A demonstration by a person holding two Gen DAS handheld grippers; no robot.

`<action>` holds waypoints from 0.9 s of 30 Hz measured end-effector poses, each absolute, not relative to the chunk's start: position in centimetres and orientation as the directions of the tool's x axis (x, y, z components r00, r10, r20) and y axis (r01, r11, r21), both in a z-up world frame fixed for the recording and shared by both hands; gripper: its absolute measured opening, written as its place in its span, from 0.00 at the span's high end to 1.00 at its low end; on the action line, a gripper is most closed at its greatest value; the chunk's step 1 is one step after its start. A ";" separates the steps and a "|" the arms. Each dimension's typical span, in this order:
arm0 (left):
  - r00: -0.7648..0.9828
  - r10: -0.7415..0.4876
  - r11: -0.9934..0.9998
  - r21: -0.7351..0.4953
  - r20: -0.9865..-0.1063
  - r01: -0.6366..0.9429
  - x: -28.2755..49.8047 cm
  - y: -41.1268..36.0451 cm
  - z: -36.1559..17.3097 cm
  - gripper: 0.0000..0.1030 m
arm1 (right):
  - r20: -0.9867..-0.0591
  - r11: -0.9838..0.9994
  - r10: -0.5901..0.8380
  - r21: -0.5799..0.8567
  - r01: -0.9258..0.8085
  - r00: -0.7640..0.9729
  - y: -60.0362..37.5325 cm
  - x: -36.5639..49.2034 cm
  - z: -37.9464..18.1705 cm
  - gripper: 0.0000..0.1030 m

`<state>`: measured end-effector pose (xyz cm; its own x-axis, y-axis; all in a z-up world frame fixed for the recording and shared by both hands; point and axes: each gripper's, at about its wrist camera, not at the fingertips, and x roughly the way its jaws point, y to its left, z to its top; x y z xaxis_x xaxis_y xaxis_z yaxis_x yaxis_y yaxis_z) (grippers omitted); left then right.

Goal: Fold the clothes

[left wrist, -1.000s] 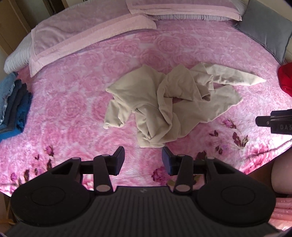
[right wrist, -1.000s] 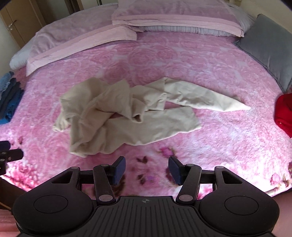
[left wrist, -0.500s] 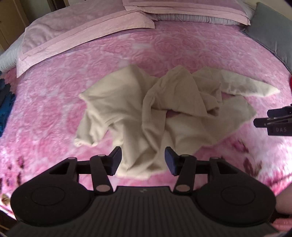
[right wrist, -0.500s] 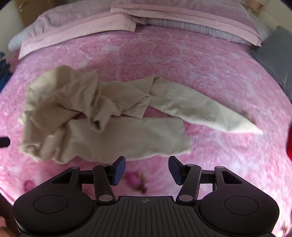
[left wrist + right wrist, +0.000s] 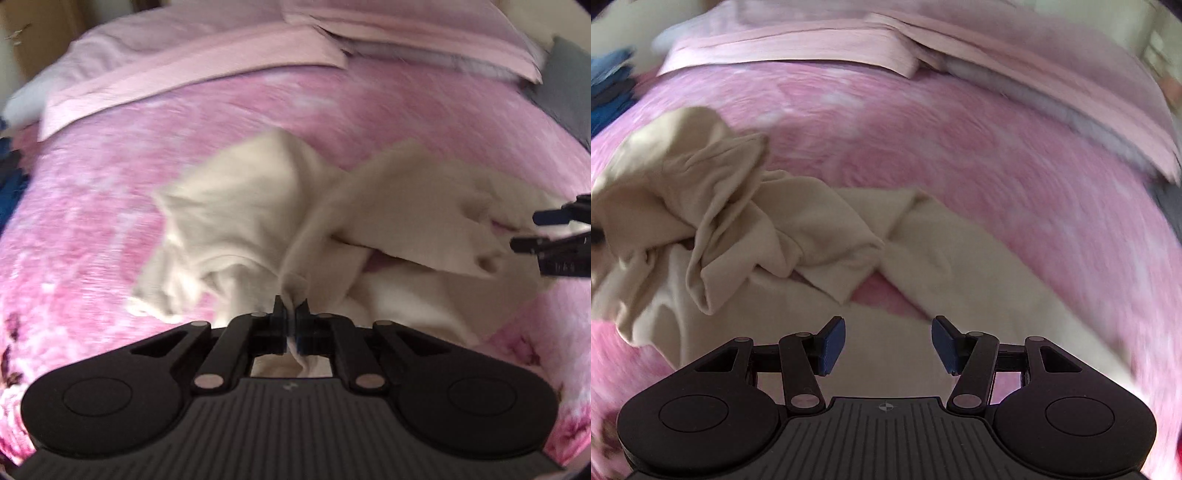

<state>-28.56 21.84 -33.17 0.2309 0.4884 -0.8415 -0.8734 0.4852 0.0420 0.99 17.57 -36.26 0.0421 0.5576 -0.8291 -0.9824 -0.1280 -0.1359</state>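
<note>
A crumpled cream garment (image 5: 258, 206) lies in a heap on the pink rose-patterned bedspread (image 5: 110, 192). My left gripper (image 5: 290, 314) is shut on a pinched fold at the garment's near edge, and cloth bulges out behind its pads. The right gripper's fingers (image 5: 554, 236) poke in from the right edge of the left wrist view, over the garment's right side. In the right wrist view my right gripper (image 5: 888, 339) stands open just above a flat cream part of the garment (image 5: 894, 288), with nothing between its blue pads (image 5: 833, 345).
Pink pillows (image 5: 207, 59) lie across the head of the bed. A grey cushion (image 5: 569, 85) sits at the far right. Folded blue clothes (image 5: 609, 88) are stacked at the bed's left edge. The bedspread (image 5: 997, 155) stretches behind the garment.
Both grippers dropped closer to the garment. The left gripper, open before, closed on a fold of the cream cloth. The right gripper stayed open and moved over the garment's flat part.
</note>
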 end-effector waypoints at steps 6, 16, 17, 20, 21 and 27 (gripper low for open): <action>0.243 0.491 0.500 0.042 -0.837 -0.865 -29.9 22.3 -33.4 0.87 | -0.748 -0.344 0.663 -0.348 -0.872 0.036 19.0 -1.1 -38.5 0.46; 0.256 0.522 0.576 0.115 -0.814 -0.809 -31.0 22.1 -33.9 0.95 | -0.709 -0.424 0.705 -0.405 -0.810 -0.015 19.8 -0.9 -40.2 0.95; 0.261 0.541 0.578 0.128 -0.799 -0.806 -31.4 22.3 -33.2 0.96 | -0.693 -0.396 0.721 -0.401 -0.826 -0.009 19.6 -0.8 -39.4 0.95; 0.284 0.622 0.548 0.147 -0.730 -0.823 -33.5 24.3 -29.8 0.96 | -0.636 -0.299 0.772 -0.386 -0.873 0.016 19.0 -0.6 -36.4 0.95; 0.299 0.650 0.544 0.154 -0.698 -0.825 -34.4 25.1 -28.3 0.96 | -0.604 -0.255 0.797 -0.385 -0.887 0.033 18.8 -0.6 -34.8 0.95; 0.439 0.758 0.582 0.195 -0.482 -0.790 -38.8 28.8 -18.4 0.96 | -0.348 -0.044 0.926 -0.490 -0.871 0.149 16.7 -4.1 -23.9 0.95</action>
<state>-38.81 28.82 -18.37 0.4393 0.7579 -0.4823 -0.7896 0.5819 0.1951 -4.07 16.68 -23.89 0.1486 0.9256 -0.3482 -0.8706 -0.0445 -0.4899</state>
